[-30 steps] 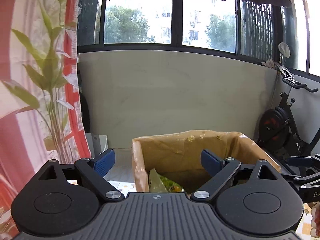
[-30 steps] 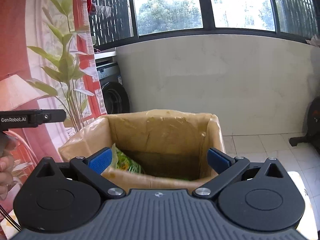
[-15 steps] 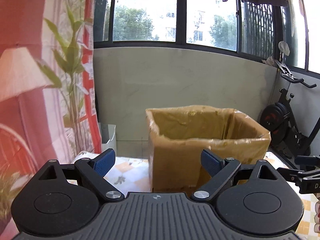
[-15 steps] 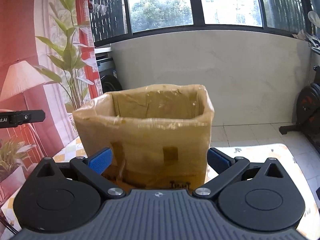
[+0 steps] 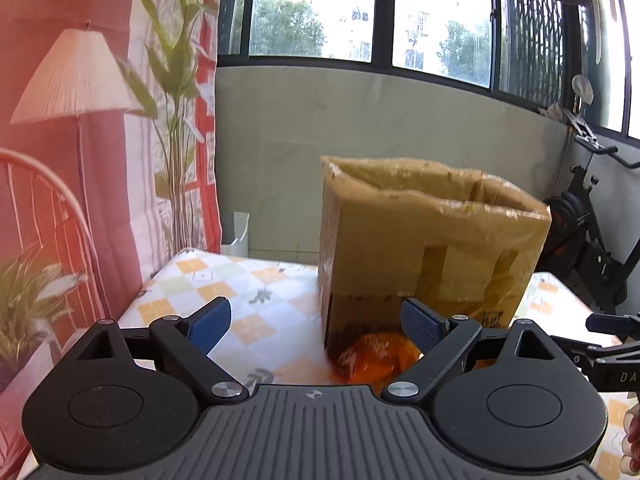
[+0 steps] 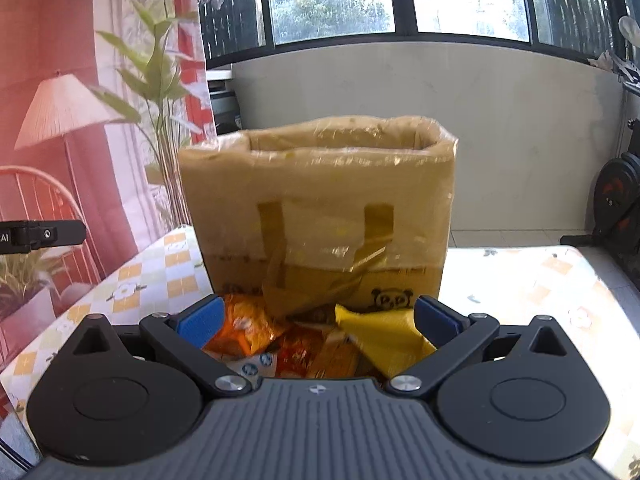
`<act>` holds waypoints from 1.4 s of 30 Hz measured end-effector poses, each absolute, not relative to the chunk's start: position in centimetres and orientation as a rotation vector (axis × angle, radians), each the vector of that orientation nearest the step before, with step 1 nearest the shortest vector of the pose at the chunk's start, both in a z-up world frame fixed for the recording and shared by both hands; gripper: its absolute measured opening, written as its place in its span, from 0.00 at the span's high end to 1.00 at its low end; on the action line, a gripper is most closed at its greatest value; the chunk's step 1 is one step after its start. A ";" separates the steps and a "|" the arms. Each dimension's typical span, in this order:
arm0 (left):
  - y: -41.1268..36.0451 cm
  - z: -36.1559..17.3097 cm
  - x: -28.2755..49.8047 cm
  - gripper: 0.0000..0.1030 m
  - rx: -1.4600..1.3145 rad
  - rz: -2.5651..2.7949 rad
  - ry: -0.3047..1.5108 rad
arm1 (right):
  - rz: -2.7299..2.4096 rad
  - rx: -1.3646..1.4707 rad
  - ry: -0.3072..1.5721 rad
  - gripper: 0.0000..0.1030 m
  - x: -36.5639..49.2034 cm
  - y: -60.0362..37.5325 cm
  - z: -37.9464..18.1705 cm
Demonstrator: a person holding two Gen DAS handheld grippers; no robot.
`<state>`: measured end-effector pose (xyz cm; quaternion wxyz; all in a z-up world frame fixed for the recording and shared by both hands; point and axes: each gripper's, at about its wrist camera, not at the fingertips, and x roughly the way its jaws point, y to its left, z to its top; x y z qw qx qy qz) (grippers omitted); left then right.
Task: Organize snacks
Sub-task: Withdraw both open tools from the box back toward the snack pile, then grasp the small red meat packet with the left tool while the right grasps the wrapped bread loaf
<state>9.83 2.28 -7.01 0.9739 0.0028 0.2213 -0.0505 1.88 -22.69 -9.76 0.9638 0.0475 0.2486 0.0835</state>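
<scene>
Snack packets [image 6: 304,340]: piled on the table [image 6: 520,280] against the cardboard box [image 6: 320,216]. Judged light, crinkly, slippery, crushable; best taken by a sealed edge. Left gripper [image 5: 316,324] and right gripper [image 6: 318,320] are spread wide, nothing held.

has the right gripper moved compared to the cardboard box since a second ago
Yes. The right gripper has pulled back and dropped: a second ago it looked down into the cardboard box, now it faces the box's front wall, above snack packets on the table.
</scene>
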 end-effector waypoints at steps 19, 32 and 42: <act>3.4 -11.6 7.7 0.13 -0.011 -0.112 0.500 | 0.180 0.088 0.554 0.03 -0.4 -22.0 -13.7; 4.1 -14.9 7.5 0.16 -0.025 -0.132 0.585 | 0.298 -0.007 0.656 0.04 0.0 -17.9 -16.5; 4.0 -16.0 8.5 0.17 -0.052 -0.149 0.637 | 0.350 -0.027 0.780 0.22 2.5 -16.9 -18.8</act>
